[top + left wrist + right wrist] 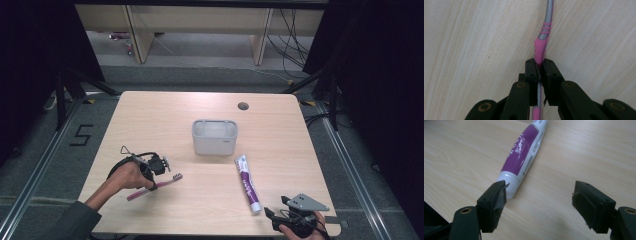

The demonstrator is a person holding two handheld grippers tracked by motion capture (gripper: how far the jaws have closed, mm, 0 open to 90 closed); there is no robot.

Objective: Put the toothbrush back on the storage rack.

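toothbrush [159,185]: pink, lower left of the high view, lying on the table [150,115]; long axis runs lower-left to upper-right, bristle end toward centre.
left gripper [539,72]: jaws clamped on the toothbrush handle, pink grip section pinched between the 2 pads; shaft runs straight up-frame from the jaws in the left gripper view.
lift status: brush looks level with the wood; can't tell if it's off the surface.
holder [215,136]: grey caddy, centre frame, up-right of the brush, well apart; brush head already points roughly that way.
key relation: left hand is the nearer one to the holder; likely next move is lift, tip upright, carry up-right.
toothpaste [248,183]: purple-white tube, lower centre-right, cap end toward bottom of frame.
right gripper [539,195]: jaws wide apart, holding nothing; tube's cap end just beside its left jaw, tube lying off-centre, not between the pads.
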